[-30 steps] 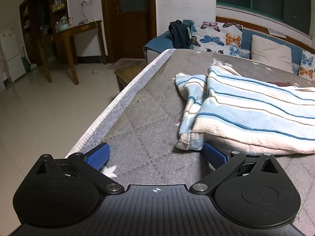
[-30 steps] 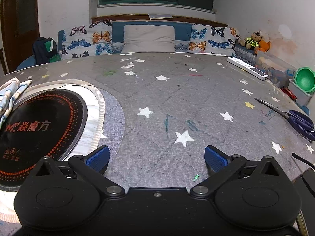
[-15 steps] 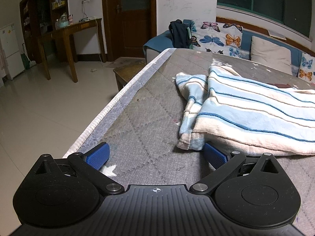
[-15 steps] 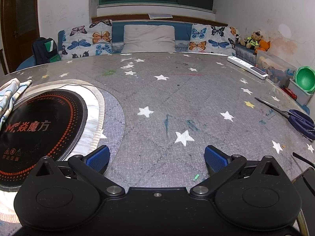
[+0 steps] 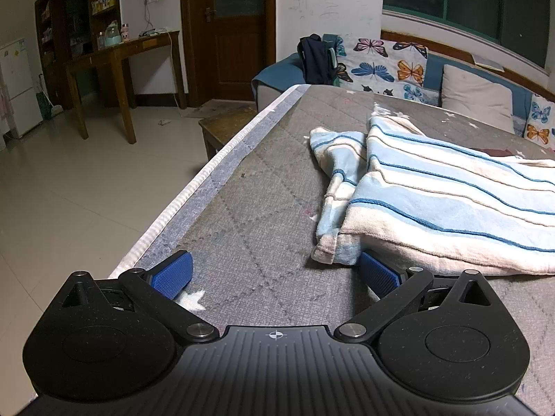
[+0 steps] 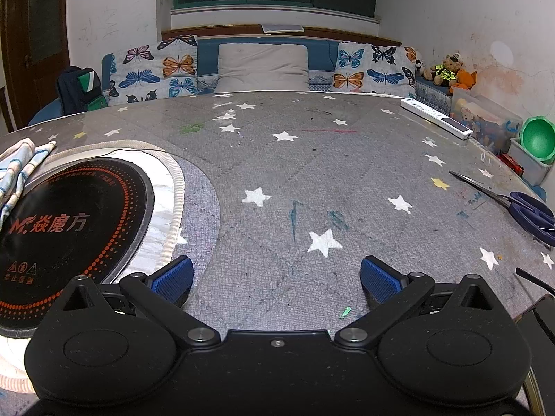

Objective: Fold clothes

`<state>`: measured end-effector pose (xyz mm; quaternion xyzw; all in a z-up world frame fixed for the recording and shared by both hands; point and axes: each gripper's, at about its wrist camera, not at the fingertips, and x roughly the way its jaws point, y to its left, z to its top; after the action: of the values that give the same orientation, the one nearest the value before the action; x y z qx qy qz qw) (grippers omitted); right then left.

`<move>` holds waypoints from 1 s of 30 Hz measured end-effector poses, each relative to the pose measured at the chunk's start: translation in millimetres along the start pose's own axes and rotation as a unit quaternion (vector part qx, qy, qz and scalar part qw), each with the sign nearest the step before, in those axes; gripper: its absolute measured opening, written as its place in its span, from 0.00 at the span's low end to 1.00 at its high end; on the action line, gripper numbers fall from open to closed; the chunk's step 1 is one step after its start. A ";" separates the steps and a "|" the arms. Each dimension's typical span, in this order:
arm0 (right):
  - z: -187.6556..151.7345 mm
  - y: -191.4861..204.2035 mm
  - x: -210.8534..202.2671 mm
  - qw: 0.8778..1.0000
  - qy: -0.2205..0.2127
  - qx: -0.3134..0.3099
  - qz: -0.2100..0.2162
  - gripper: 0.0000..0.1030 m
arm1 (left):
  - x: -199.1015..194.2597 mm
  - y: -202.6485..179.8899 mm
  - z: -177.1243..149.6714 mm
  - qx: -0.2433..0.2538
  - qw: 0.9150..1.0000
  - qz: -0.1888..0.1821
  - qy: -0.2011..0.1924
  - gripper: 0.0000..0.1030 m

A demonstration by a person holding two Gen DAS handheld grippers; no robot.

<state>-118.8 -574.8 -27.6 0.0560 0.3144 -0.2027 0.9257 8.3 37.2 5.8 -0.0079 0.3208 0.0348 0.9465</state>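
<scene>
A light blue and cream striped garment [image 5: 433, 201] lies folded on the grey quilted table [image 5: 260, 208], to the right in the left wrist view. My left gripper [image 5: 275, 272] is open and low over the table, its right fingertip [image 5: 376, 274] just by the garment's near corner. My right gripper [image 6: 275, 275] is open and empty over the bare starred table top [image 6: 312, 180]. A corner of the striped garment [image 6: 19, 166] shows at the far left of the right wrist view.
A round black induction plate [image 6: 66, 232] on a white mat lies left of my right gripper. Scissors [image 6: 520, 204] and a white power strip [image 6: 435, 118] lie at the table's right. The table's left edge [image 5: 194, 187] drops to the tiled floor. A sofa stands behind.
</scene>
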 end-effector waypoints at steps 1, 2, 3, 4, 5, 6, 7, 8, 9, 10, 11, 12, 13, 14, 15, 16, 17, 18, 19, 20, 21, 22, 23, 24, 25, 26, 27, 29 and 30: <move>-0.1 -0.2 -0.1 1.000 0.000 0.000 0.000 1.00 | 0.1 0.8 0.1 0.000 1.000 0.000 0.000 1.00; -0.2 -0.5 -0.2 1.000 0.000 0.001 0.000 1.00 | 0.2 1.7 0.2 0.000 1.000 0.000 0.000 1.00; -0.2 -0.6 -0.3 1.000 0.000 0.001 0.000 1.00 | 0.3 2.1 -0.2 -0.002 1.000 -0.001 0.000 1.00; -0.2 -0.5 -0.4 1.000 0.000 0.000 0.000 1.00 | 0.5 2.5 -0.7 -0.003 1.000 -0.002 0.000 1.00; -0.2 -0.4 -0.5 1.000 0.000 0.000 0.000 1.00 | 0.8 1.0 -0.8 -0.003 1.000 -0.002 0.000 1.00; -0.2 -0.3 -0.6 1.000 0.001 0.000 0.000 1.00 | 1.2 -0.6 -0.9 -0.002 1.000 -0.001 0.000 1.00; -0.2 -0.6 -0.7 1.000 0.001 0.000 0.000 1.00 | 1.6 -2.1 -0.9 -0.002 1.000 -0.001 0.000 1.00; -0.2 -1.0 -0.7 1.000 0.001 0.000 0.000 1.00 | 1.4 -3.1 -0.8 -0.002 1.000 0.000 0.000 1.00; -0.2 -1.4 -0.7 1.000 0.001 0.001 0.000 1.00 | 1.9 -3.1 -0.8 -0.002 1.000 -0.001 0.000 1.00; -0.2 -1.7 -0.8 1.000 0.001 0.001 0.000 1.00 | 2.4 -3.6 -0.8 -0.002 1.000 -0.001 0.000 1.00; -0.2 -1.9 -1.0 1.000 0.001 0.001 0.000 1.00 | 2.2 -4.5 -0.8 -0.002 1.000 -0.001 0.000 1.00; -0.1 -0.9 -0.6 1.000 0.001 0.000 0.000 1.00 | 1.9 -5.5 -0.8 -0.002 1.000 -0.001 0.000 1.00; 0.0 -0.3 -0.2 1.000 0.000 0.000 0.000 1.00 | 1.6 -6.4 -0.7 -0.002 1.000 -0.001 0.000 1.00; 0.1 -0.4 -0.2 1.000 0.000 0.000 0.000 1.00 | 2.6 -3.8 0.6 -0.002 1.000 -0.001 0.001 1.00; -0.2 0.3 -0.1 1.000 0.000 0.000 -0.001 1.00 | 2.6 -3.1 0.6 -0.002 1.000 -0.001 0.001 1.00; -0.4 0.6 -0.2 1.000 0.000 0.000 -0.001 1.00 | 2.7 -2.4 0.5 -0.002 1.000 -0.001 0.001 1.00; -0.3 0.3 -0.4 1.000 0.000 0.000 -0.001 1.00 | 2.6 -4.1 0.6 -0.002 1.000 -0.001 0.000 1.00; -0.3 0.4 -0.5 1.000 0.000 -0.001 -0.001 1.00 | 2.9 -3.3 0.4 -0.002 1.000 -0.001 0.000 1.00; -0.3 0.6 -0.5 1.000 0.001 -0.001 -0.001 1.00 | 3.0 -3.0 0.5 -0.003 1.000 -0.001 0.000 1.00; -0.2 0.7 -0.6 1.000 0.001 -0.001 -0.001 1.00 | 3.4 -3.5 0.7 -0.003 1.000 -0.002 0.000 1.00; -0.2 0.8 -0.5 1.000 0.001 -0.001 -0.001 1.00 | 3.6 -2.7 0.3 -0.003 1.000 -0.002 0.000 1.00; -0.3 1.0 -0.5 1.000 0.001 -0.001 -0.001 1.00 | 3.5 -3.2 -0.1 -0.003 1.000 -0.001 0.000 1.00; -0.4 0.9 -0.5 1.000 0.001 -0.001 -0.001 1.00 | 2.8 -3.8 -2.2 -0.003 1.000 -0.001 0.000 1.00; -0.5 0.9 -0.5 1.000 0.001 -0.001 -0.001 1.00 | 2.4 -4.6 -1.9 -0.003 1.000 -0.001 0.000 1.00; -0.5 1.1 -0.4 1.000 0.000 -0.001 -0.001 1.00 | 2.0 -5.4 -1.7 -0.004 1.000 -0.001 0.000 1.00; -0.6 1.2 -0.4 1.000 0.000 -0.001 -0.001 1.00 | 2.4 -5.9 -1.1 -0.004 1.000 0.000 0.000 1.00; -0.6 1.1 -0.4 1.000 0.000 -0.001 -0.001 1.00 | 2.5 -5.0 -0.1 -0.004 1.000 -0.001 0.001 1.00; -0.7 1.3 -0.4 1.000 0.000 -0.001 -0.001 1.00 | 1.9 -4.5 -0.3 -0.004 1.000 -0.001 0.001 1.00; -0.6 1.3 -0.4 1.000 0.000 -0.001 -0.001 1.00 | 1.9 -4.0 -0.4 -0.004 1.000 -0.001 0.001 1.00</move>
<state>-118.9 -573.3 -28.0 0.0547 0.3149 -0.2037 0.9254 9.8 33.4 4.3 -0.0116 0.3213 0.0354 0.9463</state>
